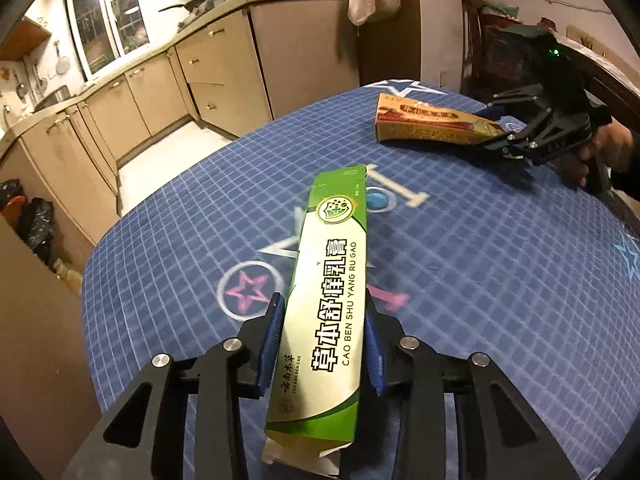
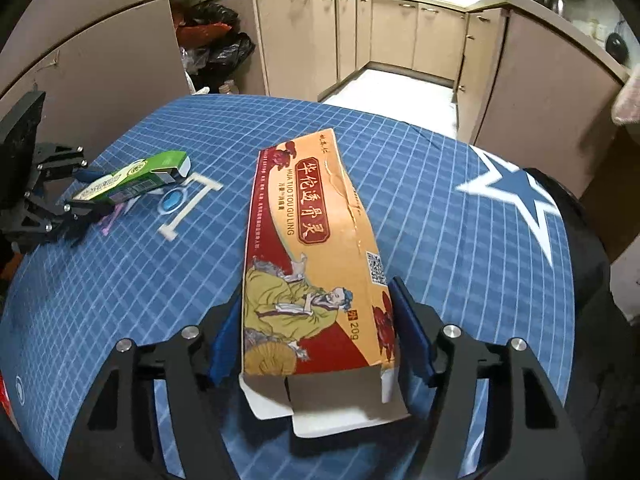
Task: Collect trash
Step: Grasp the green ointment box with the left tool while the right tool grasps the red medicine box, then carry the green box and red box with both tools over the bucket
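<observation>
Two empty cartons lie on the blue checked tablecloth, one to each gripper, and each runs lengthwise straight out from its jaws toward twelve o'clock.

On the left, the green carton sits between the fingers of the left gripper. Its long axis follows the gripper's pointing line, its torn flap end nearest the wrist at six o'clock. The blue pads stand at nine and three o'clock of the carton, tight against its narrow sides; I judge it clamped, though the left pad's contact is hard to confirm.

Further right, at about two o'clock from the green carton and well apart from it, lies the orange carton. The right gripper straddles its near end, again with the long axis aligned to the jaws and the open flaps at six o'clock. Its pads look pressed to the carton's sides, which bow slightly, so this one reads as gripped.

Each hand is plainly nearer its own carton, so lifting should need no crossing over.
</observation>
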The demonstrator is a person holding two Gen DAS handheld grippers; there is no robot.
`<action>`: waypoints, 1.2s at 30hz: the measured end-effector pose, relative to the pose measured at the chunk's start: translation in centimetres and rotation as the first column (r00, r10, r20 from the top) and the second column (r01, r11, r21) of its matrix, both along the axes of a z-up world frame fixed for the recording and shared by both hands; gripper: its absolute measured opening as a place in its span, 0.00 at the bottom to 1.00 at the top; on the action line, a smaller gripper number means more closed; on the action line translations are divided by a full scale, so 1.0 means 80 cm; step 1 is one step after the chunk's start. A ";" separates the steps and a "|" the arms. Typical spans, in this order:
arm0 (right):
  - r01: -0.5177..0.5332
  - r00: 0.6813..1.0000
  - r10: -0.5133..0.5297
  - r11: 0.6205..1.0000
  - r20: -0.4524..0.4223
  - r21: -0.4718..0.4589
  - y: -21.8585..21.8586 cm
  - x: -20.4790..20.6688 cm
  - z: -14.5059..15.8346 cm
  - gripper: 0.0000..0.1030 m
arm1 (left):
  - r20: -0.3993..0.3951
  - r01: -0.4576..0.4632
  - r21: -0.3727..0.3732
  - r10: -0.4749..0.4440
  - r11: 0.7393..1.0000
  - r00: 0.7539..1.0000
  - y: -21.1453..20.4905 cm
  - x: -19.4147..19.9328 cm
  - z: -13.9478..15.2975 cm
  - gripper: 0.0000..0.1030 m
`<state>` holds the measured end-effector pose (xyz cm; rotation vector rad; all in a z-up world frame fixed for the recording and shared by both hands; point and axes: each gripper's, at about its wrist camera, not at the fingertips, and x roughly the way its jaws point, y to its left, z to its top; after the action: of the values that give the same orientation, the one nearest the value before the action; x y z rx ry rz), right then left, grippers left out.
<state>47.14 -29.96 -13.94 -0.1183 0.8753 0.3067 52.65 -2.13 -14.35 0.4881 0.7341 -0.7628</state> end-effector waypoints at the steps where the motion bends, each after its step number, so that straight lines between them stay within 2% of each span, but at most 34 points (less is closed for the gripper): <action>1: 0.009 1.000 -0.009 1.000 0.004 0.002 0.002 -0.008 0.000 0.62 | 0.015 -0.025 -0.006 0.025 1.000 1.000 -0.002 -0.010 0.003 0.38; 8: 0.109 0.993 -0.111 0.991 0.034 0.073 0.003 -0.086 0.009 0.60 | 0.095 -0.181 -0.031 0.183 0.983 0.979 -0.030 -0.106 0.034 0.37; 9: 0.125 0.991 -0.129 0.988 0.040 0.086 0.006 -0.107 0.012 0.59 | 0.109 -0.216 -0.030 0.218 0.976 0.970 -0.037 -0.121 0.038 0.37; 12: 0.163 0.984 -0.171 0.979 0.050 0.126 0.011 -0.154 0.012 0.57 | 0.064 -0.285 -0.086 0.291 0.955 0.955 -0.050 -0.156 0.046 0.36; 16: 0.213 0.971 -0.226 0.966 0.080 0.144 0.021 -0.209 0.014 0.52 | 0.139 -0.342 -0.109 0.355 0.933 0.924 -0.070 -0.213 0.055 0.34; 22: 0.251 0.957 -0.270 0.954 0.108 0.166 0.024 -0.271 0.010 0.49 | 0.114 -0.351 -0.195 0.377 0.916 0.919 -0.080 -0.270 0.073 0.33; 26: 0.261 0.948 -0.290 0.944 0.129 0.203 0.018 -0.298 0.005 0.47 | 0.105 -0.351 -0.206 0.378 0.913 0.920 -0.085 -0.289 0.078 0.33; 30: 0.271 0.931 -0.311 0.939 0.189 0.211 0.014 -0.326 0.009 0.44 | 0.119 -0.341 -0.193 0.367 0.920 0.923 -0.099 -0.302 0.077 0.33; 32: 0.282 0.920 -0.323 0.939 0.223 0.197 0.012 -0.337 0.015 0.38 | 0.130 -0.333 -0.186 0.359 0.925 0.924 -0.104 -0.308 0.077 0.33; 33: 0.288 0.915 -0.327 0.939 0.234 0.187 0.012 -0.343 0.017 0.17 | 0.130 -0.330 -0.186 0.356 0.925 0.925 -0.106 -0.309 0.076 0.33; 35: 0.288 0.914 -0.325 0.941 0.242 0.178 0.009 -0.346 0.018 0.16 | 0.128 -0.324 -0.187 0.350 0.927 0.928 -0.111 -0.313 0.076 0.33; 36: 0.265 0.931 -0.296 0.951 0.213 0.160 0.010 -0.342 0.014 0.16 | 0.132 -0.319 -0.187 0.345 0.929 0.929 -0.115 -0.315 0.077 0.33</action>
<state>19.80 -29.14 -12.78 0.0903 0.6240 0.0766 27.44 -11.29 -8.22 0.2629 0.5762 -0.4522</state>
